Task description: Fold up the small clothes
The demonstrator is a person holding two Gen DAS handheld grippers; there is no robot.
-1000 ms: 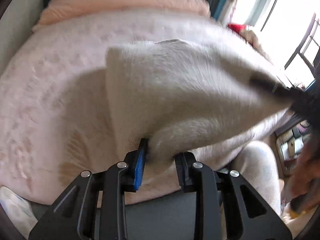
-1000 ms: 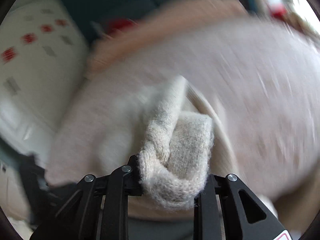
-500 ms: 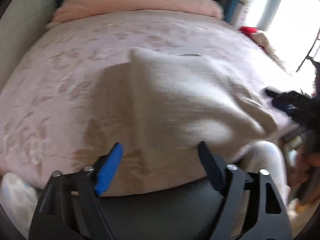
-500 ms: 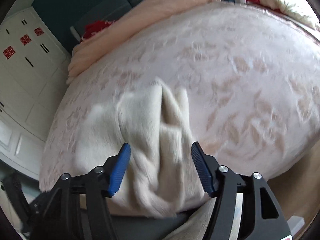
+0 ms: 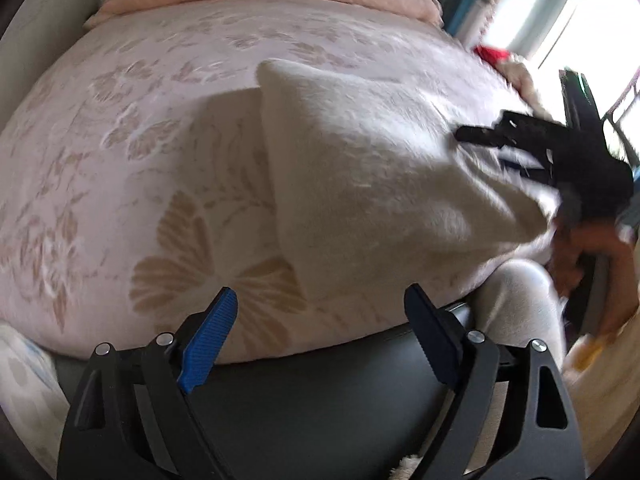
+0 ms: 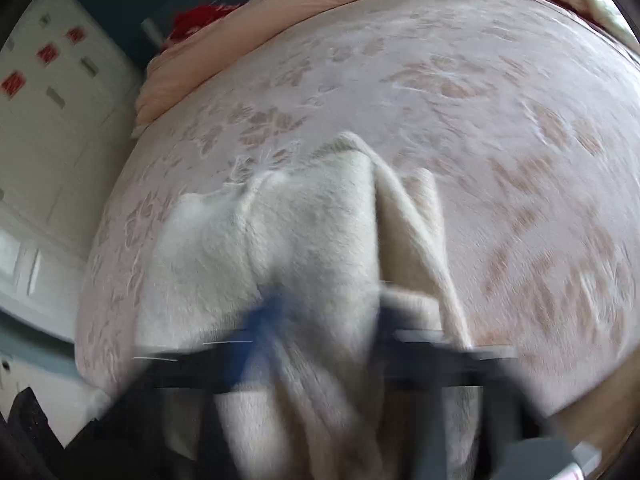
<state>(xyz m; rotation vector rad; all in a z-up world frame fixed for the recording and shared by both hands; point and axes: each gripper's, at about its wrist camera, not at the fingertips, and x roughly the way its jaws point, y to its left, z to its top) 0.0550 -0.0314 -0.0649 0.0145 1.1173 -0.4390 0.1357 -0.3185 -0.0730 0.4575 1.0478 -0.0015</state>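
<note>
- The cream knit garment is lying on the pink floral bedspread, close to the near edge of the bed, with one corner standing up in a peak.
- The left gripper is hovering just short of the garment's near edge with its jaws spread wide and nothing between them.
- The right gripper is smeared by motion in its own view. In the left view it is showing as a dark shape at the garment's right side, overlapping the cloth. Whether its jaws are gripping the knit cannot be told.
- Risk: the garment is sitting near the edge of the bed. A sideways pull from the right side is likely to drag it over the edge.
- Risk: the knit looks thick and soft. A shallow bite is likely to catch only the top layer, leaving the lower layers bunching.
- Risk: the standing ridges in the cloth are likely to be pressed into a crooked crease if a fold is made over them before flattening.
- Risk: a low approach by the left gripper may snag the bedspread along with the garment.
</note>
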